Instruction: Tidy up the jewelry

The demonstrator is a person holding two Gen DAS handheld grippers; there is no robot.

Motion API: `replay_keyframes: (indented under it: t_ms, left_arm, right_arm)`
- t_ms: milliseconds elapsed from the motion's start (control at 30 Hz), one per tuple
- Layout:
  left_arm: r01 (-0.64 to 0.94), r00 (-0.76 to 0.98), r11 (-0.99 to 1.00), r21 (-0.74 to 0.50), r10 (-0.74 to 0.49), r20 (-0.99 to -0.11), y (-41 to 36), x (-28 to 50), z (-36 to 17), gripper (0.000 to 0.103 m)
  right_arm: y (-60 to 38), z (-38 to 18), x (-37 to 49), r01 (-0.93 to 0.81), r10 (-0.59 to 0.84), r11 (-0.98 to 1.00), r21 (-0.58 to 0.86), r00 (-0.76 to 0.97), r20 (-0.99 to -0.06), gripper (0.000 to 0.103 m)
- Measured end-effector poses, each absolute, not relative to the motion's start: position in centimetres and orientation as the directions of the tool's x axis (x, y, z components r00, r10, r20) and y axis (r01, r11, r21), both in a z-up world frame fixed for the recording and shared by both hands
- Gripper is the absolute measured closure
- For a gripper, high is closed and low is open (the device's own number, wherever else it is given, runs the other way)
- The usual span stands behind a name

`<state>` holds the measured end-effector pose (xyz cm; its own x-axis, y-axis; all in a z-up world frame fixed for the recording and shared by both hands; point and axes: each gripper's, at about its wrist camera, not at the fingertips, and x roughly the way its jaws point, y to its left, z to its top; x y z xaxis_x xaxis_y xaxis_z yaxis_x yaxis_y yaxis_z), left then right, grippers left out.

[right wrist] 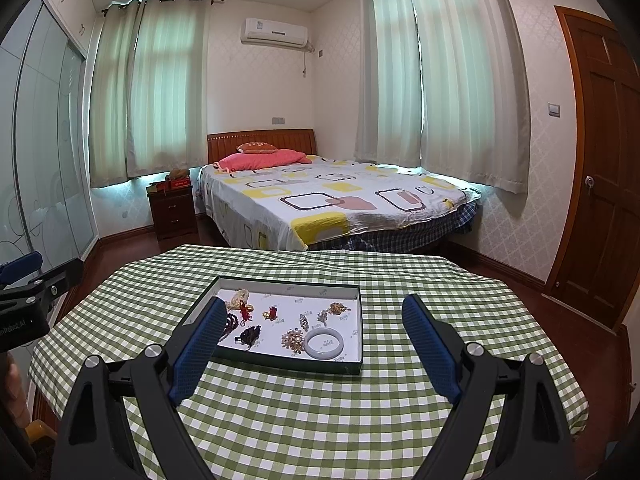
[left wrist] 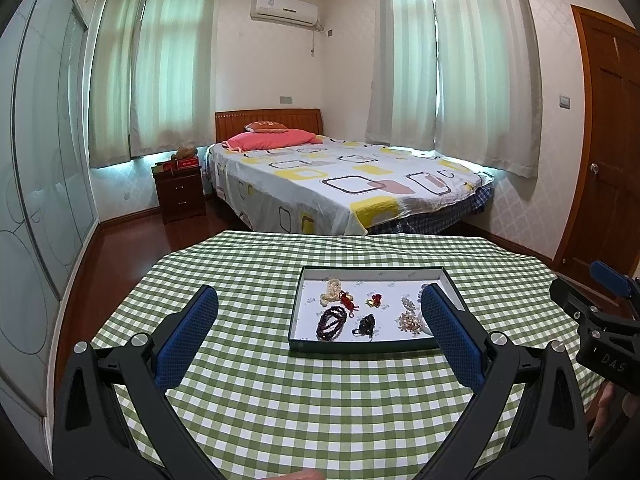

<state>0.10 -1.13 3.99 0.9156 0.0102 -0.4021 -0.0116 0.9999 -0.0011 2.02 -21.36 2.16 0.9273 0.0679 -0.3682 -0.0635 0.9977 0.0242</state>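
I've got both grippers, left gripper (left wrist: pixel 320 334) and right gripper (right wrist: pixel 314 346), spread wide, holding nothing, above the green-checked table (right wrist: pixel 320 412). Jewelry sits in the shallow dark-rimmed white-lined tray (right wrist: pixel 352 367): white bangle (right wrist: pixel 324 344), dark beaded bracelet (left wrist: pixel 331 322). "DAS" shows on the right gripper's body.

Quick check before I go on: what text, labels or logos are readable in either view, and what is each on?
"DAS": on the right gripper body, in the left wrist view.
"nRobot.AI", start cut off: on the left gripper body, in the right wrist view.
Small grey logos on the tray liner: too small to read.
Gold lettering on the pillow: blurred.
Sticker on the air conditioner: unreadable.
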Motion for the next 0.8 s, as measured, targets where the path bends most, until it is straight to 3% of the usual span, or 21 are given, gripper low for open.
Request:
replay_keyframes:
  t_ms: [433, 800]
  left_arm:
    - [-0.041, 0.910, 0.999, -0.020, 0.029, -0.413, -0.7, 0.5, 3.1, 0.004]
    - [-0.025, 0.877, 0.999, -0.034, 0.006, -0.480, -0.2, 2.1, 1.6, 0.004]
  right_arm:
    - [-21.2, 1.3, 2.4, -0.072, 0.078, 0.997, 0.031, 0.917, -0.390, 0.017]
    - [-21.5, 0.7, 2.8, -0.068, 0.078, 0.997, 0.038, 0.913, -0.400, 0.017]
